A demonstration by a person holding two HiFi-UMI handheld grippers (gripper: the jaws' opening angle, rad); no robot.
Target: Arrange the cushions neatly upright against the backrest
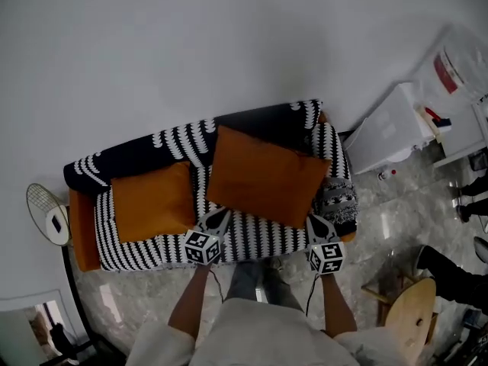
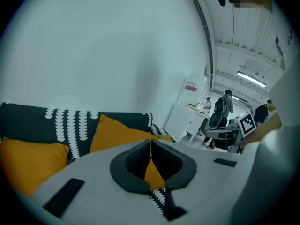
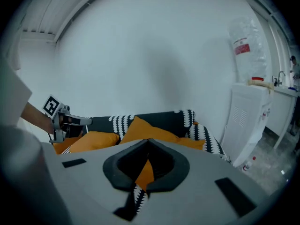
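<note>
1. Well to the left of the left claw (image 1: 222,214), we saw the small orange cushion (image 1: 151,201) lying on the striped sofa (image 1: 252,236), its far edge by the backrest (image 1: 137,151).
2. The left claw had its jaws closed together, tips at the near left corner of the large orange cushion (image 1: 263,175).
3. Between the two claws and just beyond them, the large cushion leaned back toward the backrest, turned a little askew.
4. The right claw (image 1: 312,219) was likewise closed, tips at that cushion's near right corner.
5. Off to the right claw's right, clear of the sofa, stood a white cabinet (image 1: 389,132).
</note>
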